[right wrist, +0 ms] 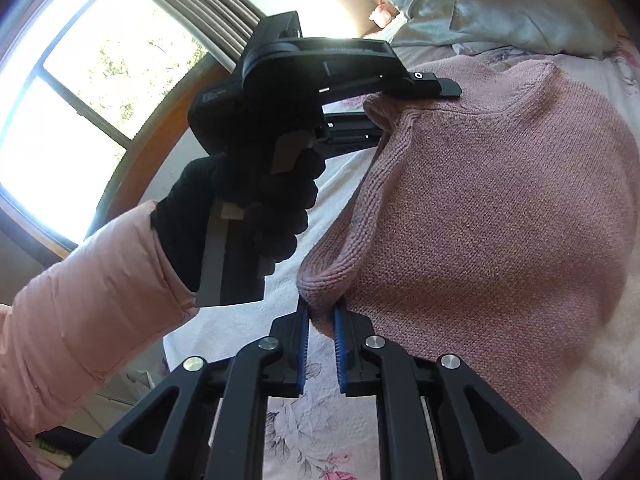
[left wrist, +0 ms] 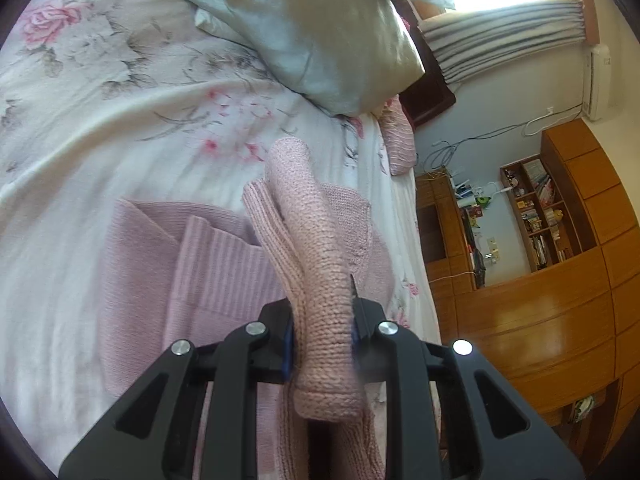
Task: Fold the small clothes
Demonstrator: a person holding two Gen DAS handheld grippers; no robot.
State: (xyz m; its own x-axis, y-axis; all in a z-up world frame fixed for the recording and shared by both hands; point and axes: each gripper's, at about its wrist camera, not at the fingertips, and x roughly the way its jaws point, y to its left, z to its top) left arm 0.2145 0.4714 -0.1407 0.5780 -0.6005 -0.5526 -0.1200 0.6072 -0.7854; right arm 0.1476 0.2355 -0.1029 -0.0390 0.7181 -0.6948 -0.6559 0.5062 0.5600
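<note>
A pink knitted sweater (right wrist: 500,208) lies on the floral bed sheet (left wrist: 100,128). My left gripper (left wrist: 322,332) is shut on a thick fold of the sweater (left wrist: 316,264), which rises between its jaws and drapes toward the camera. Part of the ribbed sweater body (left wrist: 216,264) lies flat to the left. My right gripper (right wrist: 322,320) is shut on a bunched edge of the same sweater, lifted off the sheet. In the right wrist view the left gripper (right wrist: 400,92) shows from the side, held by a black-gloved hand (right wrist: 256,208) in a pink padded sleeve (right wrist: 80,304).
Silvery pillows (left wrist: 320,40) lie at the head of the bed. A small pink knitted item (left wrist: 400,140) rests near the bed edge. Wooden cabinets and shelves (left wrist: 540,280) stand beyond the bed. A large window (right wrist: 80,112) with curtains is on the left in the right wrist view.
</note>
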